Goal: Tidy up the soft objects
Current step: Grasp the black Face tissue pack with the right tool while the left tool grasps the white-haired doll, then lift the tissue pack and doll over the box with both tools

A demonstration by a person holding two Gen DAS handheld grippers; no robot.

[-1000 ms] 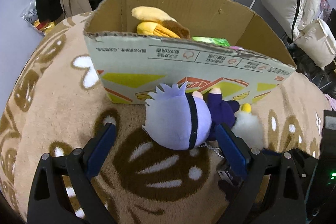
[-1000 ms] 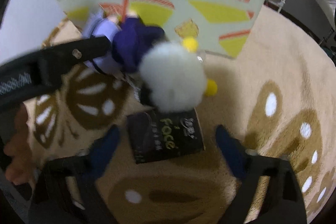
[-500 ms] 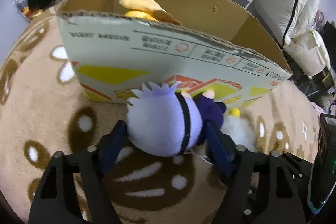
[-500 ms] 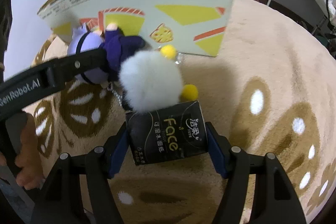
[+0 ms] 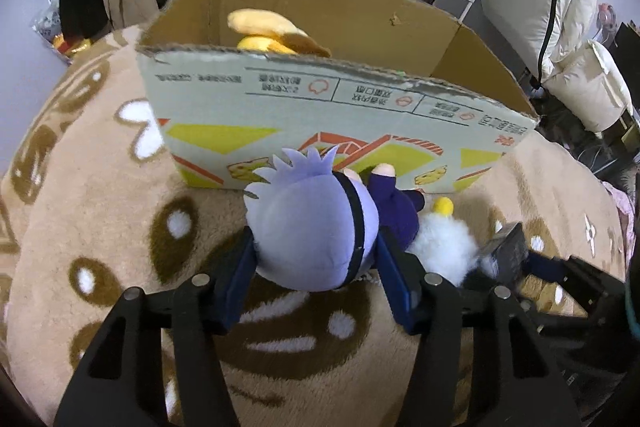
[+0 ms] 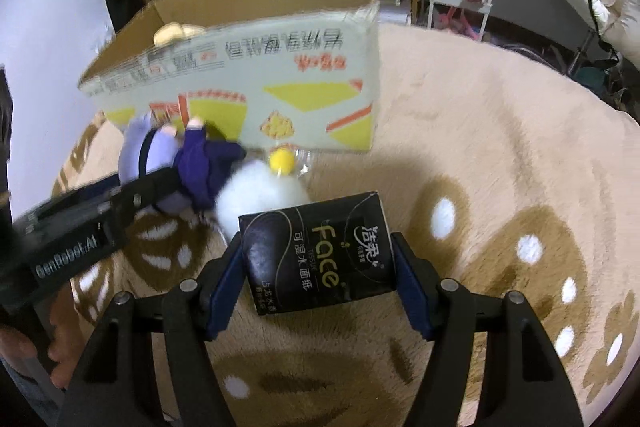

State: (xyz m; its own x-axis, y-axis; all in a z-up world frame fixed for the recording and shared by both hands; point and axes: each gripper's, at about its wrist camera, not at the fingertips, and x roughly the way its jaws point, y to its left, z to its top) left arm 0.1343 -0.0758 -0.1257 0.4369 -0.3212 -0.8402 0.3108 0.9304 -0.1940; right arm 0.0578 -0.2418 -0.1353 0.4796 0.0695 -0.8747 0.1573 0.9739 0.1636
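Below, through my left wrist camera, the left gripper (image 5: 316, 263) clamps the pale purple head of a plush doll (image 5: 310, 231); its jaws have just been closing and the blue pads now press both sides of the head. The doll lies on a tan rug (image 5: 100, 227) patterned in brown and white, its spiky hair touching the near wall of an open cardboard box (image 5: 320, 115). A yellow plush toy (image 5: 268, 31) sits inside the box, toward its left end. Just right of the doll's dark blue body lies a white fluffy toy (image 5: 444, 247) with a yellow tip.

Over on my right wrist camera, the right gripper (image 6: 318, 267) grips a black tissue pack (image 6: 316, 255), the pads tight on its two short sides, the pack lifted off the rug (image 6: 500, 155). Beyond it, the white fluffy toy (image 6: 260, 199) lies against the plush doll (image 6: 176, 155), both at the foot of the cardboard box (image 6: 248, 83). The left gripper (image 6: 160, 187) reaches in from the left edge, its finger across the doll, with part of a hand (image 6: 36, 343) visible in the lower left corner.
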